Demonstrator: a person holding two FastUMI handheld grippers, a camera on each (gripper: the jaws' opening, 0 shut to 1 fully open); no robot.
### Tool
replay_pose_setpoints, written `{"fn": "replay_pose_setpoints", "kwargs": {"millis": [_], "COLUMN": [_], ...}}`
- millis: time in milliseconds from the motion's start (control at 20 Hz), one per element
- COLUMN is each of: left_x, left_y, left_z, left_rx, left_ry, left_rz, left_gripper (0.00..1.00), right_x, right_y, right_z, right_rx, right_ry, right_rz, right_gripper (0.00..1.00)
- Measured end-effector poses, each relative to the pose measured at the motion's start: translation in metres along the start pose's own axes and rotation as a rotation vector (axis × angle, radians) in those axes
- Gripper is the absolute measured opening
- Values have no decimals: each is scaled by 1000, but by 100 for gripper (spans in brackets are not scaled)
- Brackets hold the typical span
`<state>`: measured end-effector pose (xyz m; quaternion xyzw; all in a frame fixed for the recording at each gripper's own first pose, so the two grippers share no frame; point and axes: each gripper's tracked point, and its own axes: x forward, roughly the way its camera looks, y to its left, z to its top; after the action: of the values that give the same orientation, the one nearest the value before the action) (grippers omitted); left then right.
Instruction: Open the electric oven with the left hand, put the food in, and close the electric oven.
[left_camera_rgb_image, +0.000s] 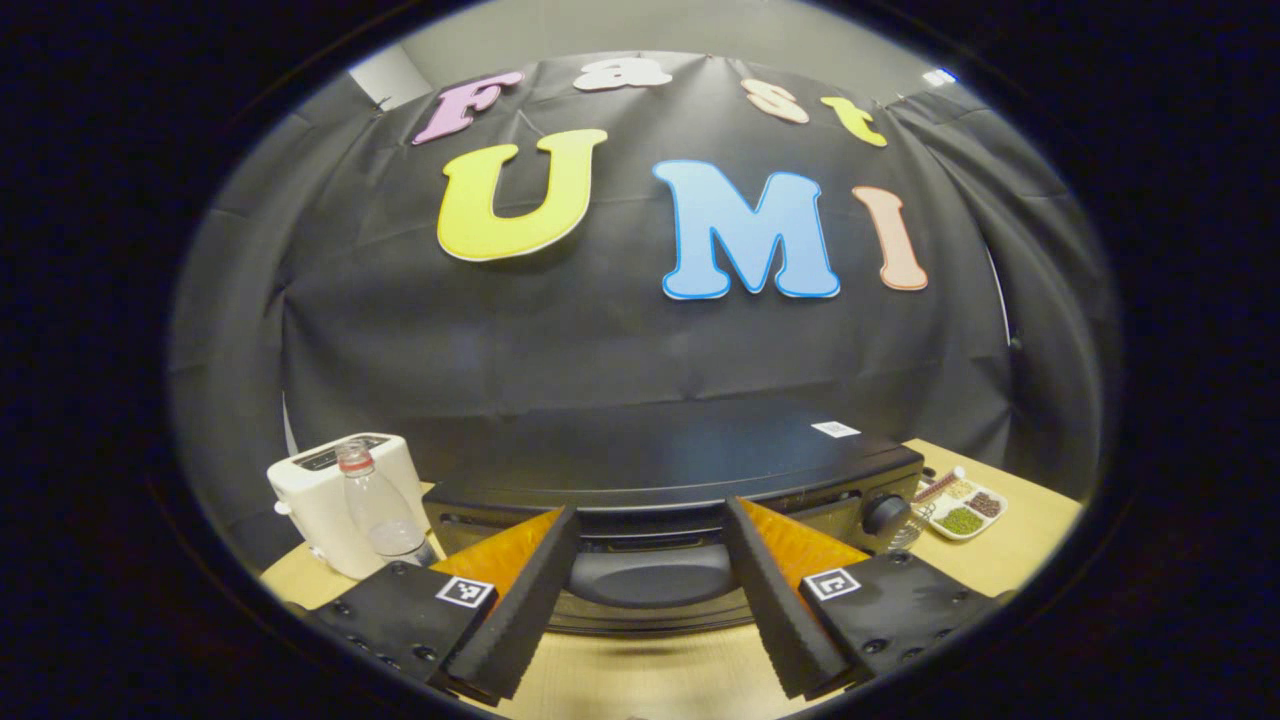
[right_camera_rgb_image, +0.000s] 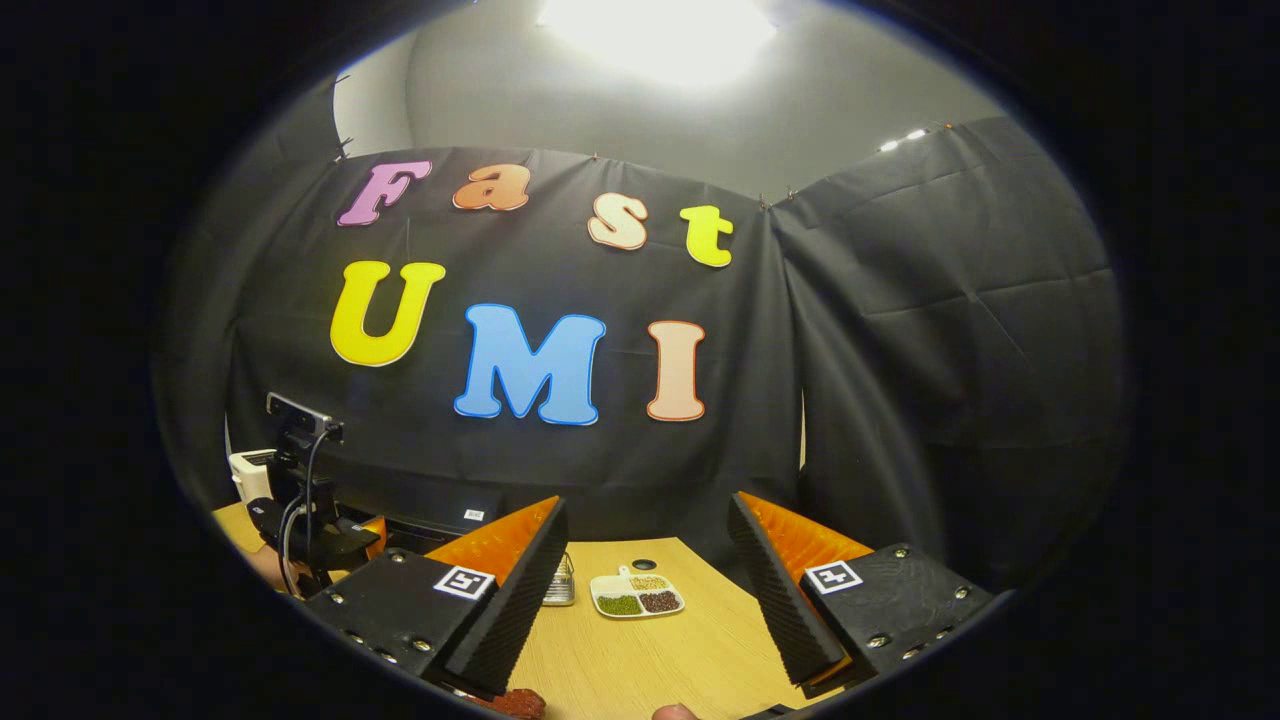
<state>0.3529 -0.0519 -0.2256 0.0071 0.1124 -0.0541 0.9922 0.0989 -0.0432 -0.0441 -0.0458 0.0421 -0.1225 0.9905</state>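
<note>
The left gripper view is taken from low over the pale wooden table (left_camera_rgb_image: 640, 680), facing the black electric oven (left_camera_rgb_image: 660, 480) head-on and close, so that the oven's top is seen just above the spread fingers of the left gripper (left_camera_rgb_image: 645, 600). The right gripper view is taken from farther right and farther back, facing the booth's black cloth wall across the bare tabletop (right_camera_rgb_image: 650, 650), with the right gripper (right_camera_rgb_image: 645, 590) at the bottom. The white divided dish of coloured grains (left_camera_rgb_image: 962, 508) (right_camera_rgb_image: 637, 594) is shared by both views, as is, apparently, the white toaster (left_camera_rgb_image: 335, 500) (right_camera_rgb_image: 250, 472) at far left.
</note>
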Motion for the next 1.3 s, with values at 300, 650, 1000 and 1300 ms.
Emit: {"fn": "replay_pose_setpoints", "kwargs": {"millis": [300, 650, 1000, 1300], "left_x": [-31, -64, -87, -100], "left_y": [-3, -6, -10, -14], "left_z": [-12, -37, -66, -92], "left_rx": [1, 8, 3, 4], "left_ry": [20, 73, 134, 185], "left_rz": [10, 23, 36, 36], "left_gripper": [97, 100, 91, 97], "right_x": [-6, -17, -28, -37], "right_y": [-4, -8, -14, -18], "right_z": [-3, 0, -2, -10], "right_rx": [12, 8, 0, 1], "right_ry": [7, 2, 11, 40], "right_rz": [27, 69, 88, 97], "right_gripper": [98, 97, 97, 97]}}
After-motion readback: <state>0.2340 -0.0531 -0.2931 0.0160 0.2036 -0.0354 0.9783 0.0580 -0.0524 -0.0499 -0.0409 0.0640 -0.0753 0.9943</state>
